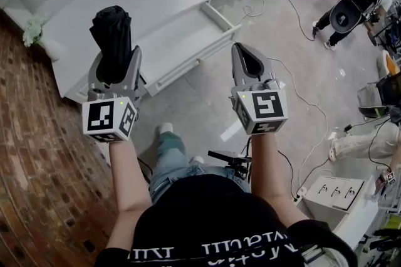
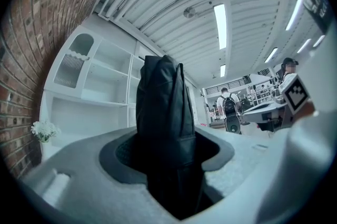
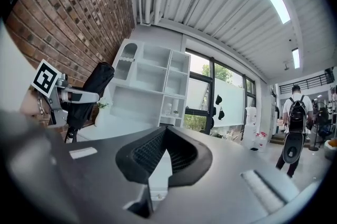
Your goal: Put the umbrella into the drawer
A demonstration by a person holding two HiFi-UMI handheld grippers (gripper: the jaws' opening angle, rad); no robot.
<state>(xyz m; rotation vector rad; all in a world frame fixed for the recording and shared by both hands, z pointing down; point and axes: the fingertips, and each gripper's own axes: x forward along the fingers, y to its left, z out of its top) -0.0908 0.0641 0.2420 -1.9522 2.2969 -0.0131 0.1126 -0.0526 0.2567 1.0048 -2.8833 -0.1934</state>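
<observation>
A black folded umbrella [image 1: 111, 31] stands upright in my left gripper [image 1: 116, 60], whose jaws are shut on its lower part. In the left gripper view the umbrella [image 2: 165, 107] fills the space between the pads of the left gripper [image 2: 166, 139]. My right gripper [image 1: 240, 47] is held level beside it on the right, shut, with nothing between its fingers. The right gripper view shows the right gripper [image 3: 165, 129] with its jaws closed on nothing and the umbrella [image 3: 90, 90] off to the left. The open white drawer [image 1: 180, 40] lies ahead, between the two grippers.
The drawer belongs to a long white cabinet [image 1: 100, 12] along a brick wall [image 1: 31, 146]. White flowers [image 1: 31, 31] stand at its left end. Cables [image 1: 301, 93] run over the grey floor. A person [image 1: 351, 9] stands at the far right. A white box [image 1: 332, 193] sits at the lower right.
</observation>
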